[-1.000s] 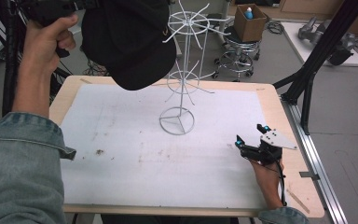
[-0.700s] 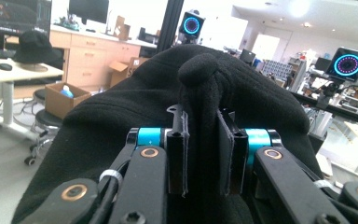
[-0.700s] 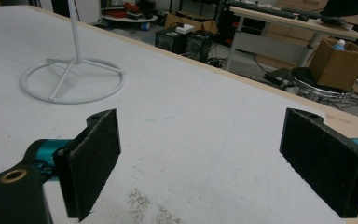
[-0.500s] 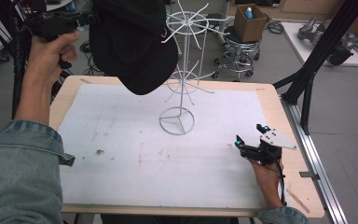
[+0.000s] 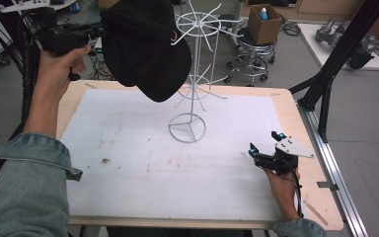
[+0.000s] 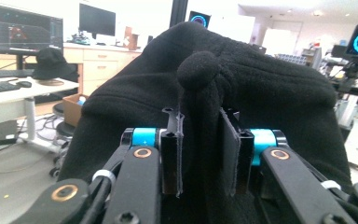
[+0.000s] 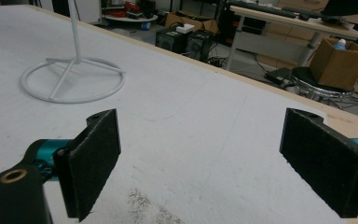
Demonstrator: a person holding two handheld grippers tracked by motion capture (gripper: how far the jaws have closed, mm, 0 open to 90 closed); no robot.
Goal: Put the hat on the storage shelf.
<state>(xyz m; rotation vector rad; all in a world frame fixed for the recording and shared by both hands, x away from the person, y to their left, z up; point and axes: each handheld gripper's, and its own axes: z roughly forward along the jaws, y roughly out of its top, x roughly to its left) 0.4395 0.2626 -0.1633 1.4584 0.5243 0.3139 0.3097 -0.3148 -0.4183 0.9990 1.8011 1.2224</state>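
**Black hat held aloft at the wire rack; right gripper idle on the table**

Left gripper point(image 6: 200, 154): the two black jaws are pressed onto a fold of the black fleece hat point(image 6: 242, 88), the fabric bunched up between the pads. In the high view this gripper point(image 5: 96, 33) is raised at the far left, above the table edge, and the hat point(image 5: 145, 47) hangs from it — well off the table, its crown drooping toward the near side. The hat's right edge overlaps the upper prongs of the white wire rack point(image 5: 193, 74); whether it touches them cannot be told.

Right gripper point(image 7: 200, 163): jaws spread wide, nothing between the pads point(image 7: 95, 154). In the high view it point(image 5: 266, 143) rests low on the white table cover point(image 5: 128, 163) near the right front corner, well apart from the rack's ring base point(image 7: 72, 79).

Surroundings: a stool point(image 5: 250, 61) carrying a cardboard box point(image 5: 264, 22) stands beyond the far edge of the table — directly behind the rack. A black frame leg point(image 5: 328, 79) rises at the right side.
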